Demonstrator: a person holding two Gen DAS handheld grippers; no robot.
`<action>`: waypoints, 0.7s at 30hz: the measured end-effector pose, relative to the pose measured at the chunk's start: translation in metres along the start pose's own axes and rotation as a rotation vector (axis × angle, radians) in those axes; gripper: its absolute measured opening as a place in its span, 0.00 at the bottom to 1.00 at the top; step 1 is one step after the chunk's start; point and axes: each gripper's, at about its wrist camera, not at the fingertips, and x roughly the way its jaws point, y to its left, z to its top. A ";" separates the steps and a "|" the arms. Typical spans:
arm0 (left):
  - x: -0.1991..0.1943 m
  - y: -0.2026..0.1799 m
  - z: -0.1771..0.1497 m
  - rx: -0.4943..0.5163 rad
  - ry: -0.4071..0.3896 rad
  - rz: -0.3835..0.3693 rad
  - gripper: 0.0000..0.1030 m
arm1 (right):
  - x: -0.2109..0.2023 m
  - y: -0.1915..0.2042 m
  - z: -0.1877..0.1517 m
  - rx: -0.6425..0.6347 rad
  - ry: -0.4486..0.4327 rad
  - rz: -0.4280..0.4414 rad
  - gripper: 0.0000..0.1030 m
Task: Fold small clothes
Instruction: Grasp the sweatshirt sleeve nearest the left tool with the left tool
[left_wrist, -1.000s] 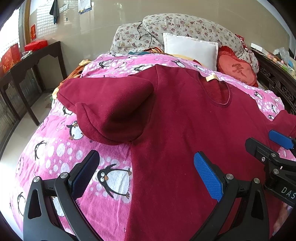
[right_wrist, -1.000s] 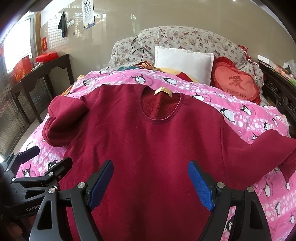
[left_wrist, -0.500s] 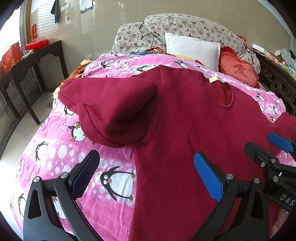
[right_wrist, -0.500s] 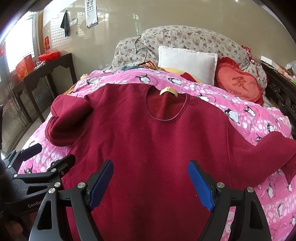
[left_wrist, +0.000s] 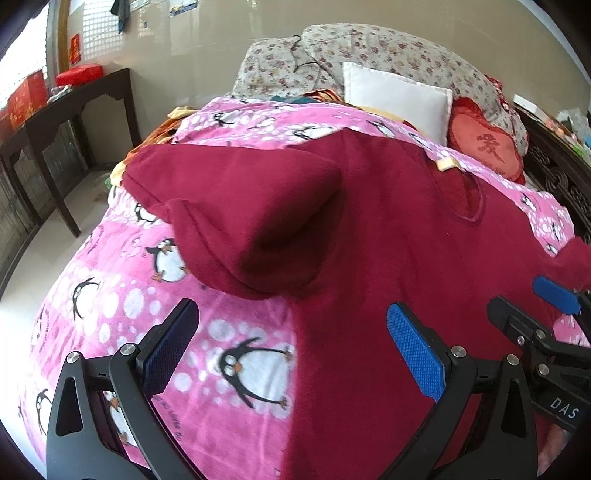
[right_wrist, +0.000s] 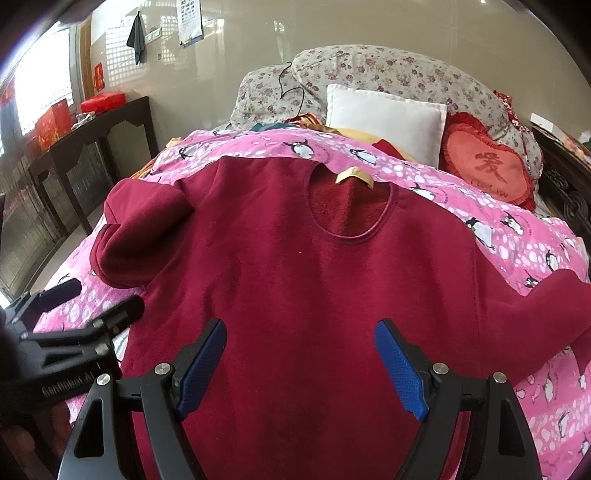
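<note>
A dark red fleece sweater (right_wrist: 295, 280) lies flat, front up, on a pink penguin blanket (right_wrist: 517, 236), neck toward the pillows. Its left sleeve (left_wrist: 240, 206) is bunched in a hump at the blanket's left side; its right sleeve (right_wrist: 546, 317) stretches to the right. My left gripper (left_wrist: 291, 350) is open and empty above the sweater's left hem edge. My right gripper (right_wrist: 301, 365) is open and empty above the lower middle of the sweater. Each gripper shows in the other's view, the right one (left_wrist: 532, 310) and the left one (right_wrist: 96, 302).
Floral pillows (right_wrist: 388, 74), a white cushion (right_wrist: 384, 118) and a red heart cushion (right_wrist: 487, 170) lie at the bed's head. A dark wooden side table (left_wrist: 70, 107) with red boxes stands left of the bed. A carved dark bed frame (left_wrist: 561, 177) runs along the right.
Both grippers have moved slightly forward toward the sweater, which looks a little larger and nearer. Both stay open. The sweater has not moved.
</note>
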 end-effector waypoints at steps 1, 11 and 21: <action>0.000 0.005 0.001 -0.008 -0.004 0.004 1.00 | 0.001 0.002 0.001 -0.005 -0.003 -0.001 0.79; 0.017 0.091 0.032 -0.161 0.012 0.027 1.00 | 0.009 0.019 0.009 -0.034 0.010 0.036 0.78; 0.086 0.196 0.069 -0.466 0.094 -0.063 0.78 | 0.022 0.024 0.001 -0.013 0.035 0.084 0.78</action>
